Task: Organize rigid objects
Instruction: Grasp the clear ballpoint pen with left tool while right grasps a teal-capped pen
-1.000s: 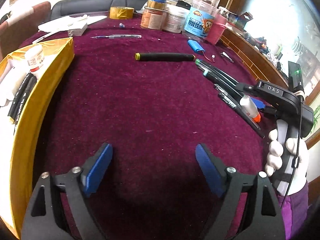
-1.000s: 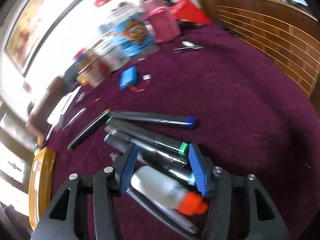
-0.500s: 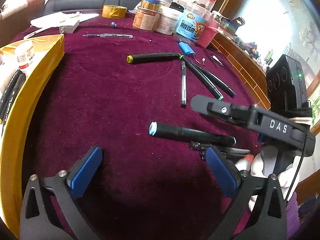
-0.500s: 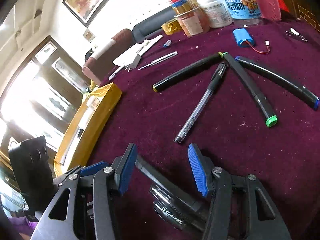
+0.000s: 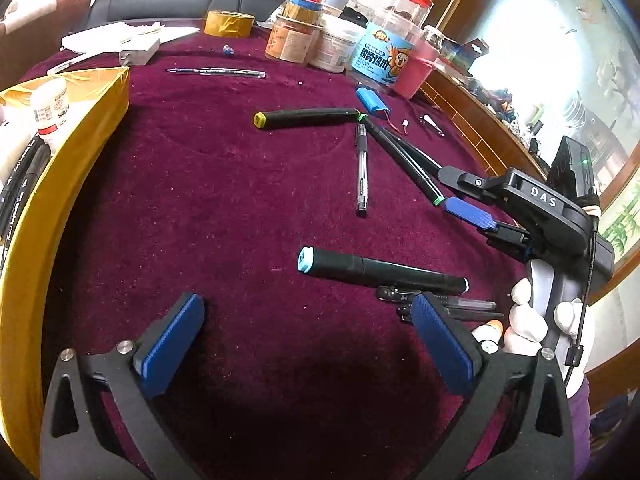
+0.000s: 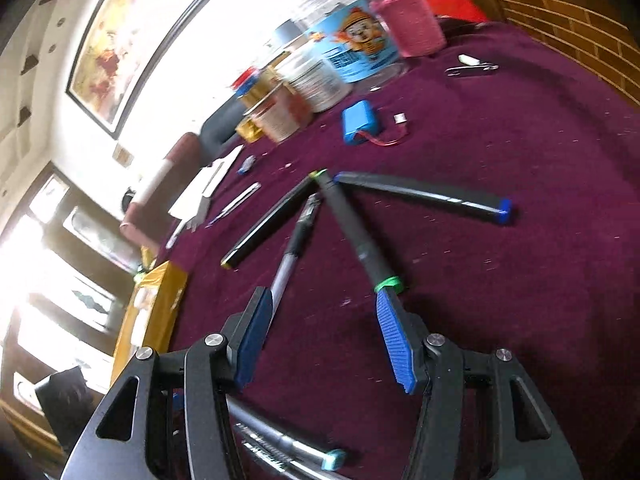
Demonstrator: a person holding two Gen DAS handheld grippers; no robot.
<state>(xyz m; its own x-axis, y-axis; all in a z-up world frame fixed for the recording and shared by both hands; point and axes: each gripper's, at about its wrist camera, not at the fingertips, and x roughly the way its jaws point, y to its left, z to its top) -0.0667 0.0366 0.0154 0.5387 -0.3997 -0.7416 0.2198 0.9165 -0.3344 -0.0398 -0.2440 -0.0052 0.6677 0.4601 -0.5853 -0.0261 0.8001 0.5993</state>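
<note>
Several black markers and pens lie on the maroon cloth. A cyan-capped marker (image 5: 380, 270) lies just ahead of my open, empty left gripper (image 5: 308, 344), with thin pens (image 5: 440, 306) and a small white orange-capped bottle (image 5: 490, 327) beside it. My right gripper (image 6: 324, 336) is open and empty; its right fingertip (image 6: 394, 336) sits at the green-capped marker's end (image 6: 360, 240). A clear pen (image 6: 294, 248), a yellow-capped marker (image 6: 266, 224) and a blue-capped marker (image 6: 424, 196) fan out ahead. The right gripper also shows in the left wrist view (image 5: 468, 212).
A yellow box (image 5: 60, 160) holding markers and a white bottle stands at the left. Jars and cans (image 5: 340, 44), a tape roll (image 5: 229, 23) and a blue battery pack (image 5: 372, 100) stand at the back. A wooden table edge (image 5: 480, 128) runs along the right.
The right gripper has let go of the cyan-capped marker, pens and bottle near the left gripper and moved away to the green-capped marker. The left gripper has hardly moved.
</note>
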